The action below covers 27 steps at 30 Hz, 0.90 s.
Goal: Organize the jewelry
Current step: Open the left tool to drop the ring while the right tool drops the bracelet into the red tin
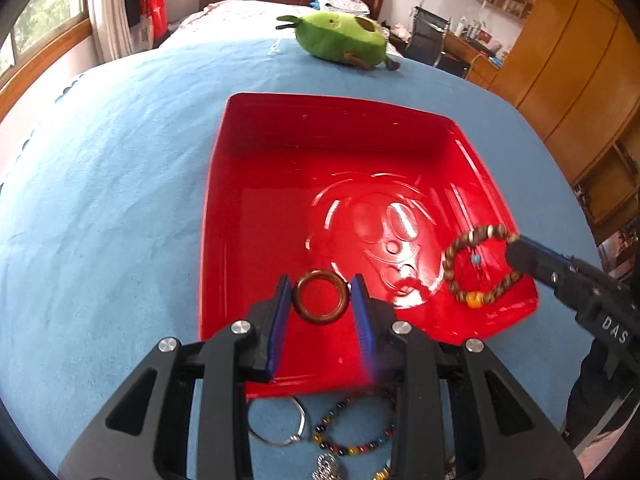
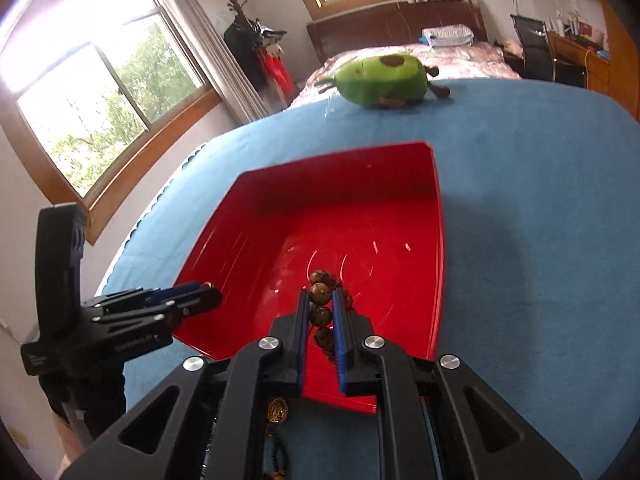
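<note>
A red tray (image 1: 224, 208) sits on the blue bedspread; it also shows in the right wrist view (image 2: 248, 216). A brown bangle (image 1: 320, 297) sits between the open fingers of my left gripper (image 1: 322, 294), over the tray's near part; I cannot tell whether the pads touch it. My right gripper (image 2: 321, 300) is shut on a brown bead bracelet (image 2: 320, 294) and holds it above the tray's right side. That bracelet (image 1: 478, 266) hangs from the right gripper (image 1: 516, 248) in the left wrist view. The left gripper (image 2: 204, 294) also shows in the right wrist view.
On the bedspread before the tray lie a silver bangle (image 1: 276, 420), a multicolour bead bracelet (image 1: 352, 428) and a silver chain (image 1: 328, 466). A dark bead necklace with a gold pendant (image 2: 277, 412) lies under the right gripper. A green plush toy (image 1: 340, 40) lies beyond the tray.
</note>
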Tool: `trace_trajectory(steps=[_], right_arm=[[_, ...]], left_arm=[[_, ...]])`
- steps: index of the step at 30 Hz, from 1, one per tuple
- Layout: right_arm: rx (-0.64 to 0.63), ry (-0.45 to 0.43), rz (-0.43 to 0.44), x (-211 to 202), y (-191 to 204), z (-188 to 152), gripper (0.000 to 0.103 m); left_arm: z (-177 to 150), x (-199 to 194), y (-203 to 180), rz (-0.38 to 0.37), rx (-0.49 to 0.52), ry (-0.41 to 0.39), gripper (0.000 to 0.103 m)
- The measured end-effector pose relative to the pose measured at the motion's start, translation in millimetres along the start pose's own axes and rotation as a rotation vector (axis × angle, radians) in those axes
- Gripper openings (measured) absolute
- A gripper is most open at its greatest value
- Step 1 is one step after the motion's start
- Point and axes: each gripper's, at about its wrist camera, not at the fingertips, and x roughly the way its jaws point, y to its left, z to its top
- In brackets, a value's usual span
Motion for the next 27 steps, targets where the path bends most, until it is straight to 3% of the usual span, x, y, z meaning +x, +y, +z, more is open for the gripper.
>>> trace_trajectory(steps=[1,2,5,18,27], right_arm=[[-0.003,0.006,0.001,2.1,0.3,0.3,0.014],[-0.008,0.006,-0.004,2.7,0.5,0.4,0.015],[-0.021,-0.014,-0.022,-3.6,2.7,-1.8,0.019],[-0.033,-0.013,-0.005,-13.7,12.0,-4.2,0.020],[-0.026,-0.008,-0.003,-23.1,16.7,-11.3,0.022]], left_arm=[[-1.0,0.5,0.9,0.001,0.000,0.001,0.048],[-1.3,-0.3,2.1,0.002,0.001,-0.006,0.054],[-2.0,-5.4,1.1,0.014,0.013,-0.025,0.056],[-10.9,-38.2,-3.9,0.020,0.005,-0.047,0.059],[-43.7,-53.2,6.0,0.077,-0.014,-0.005,0.062]])
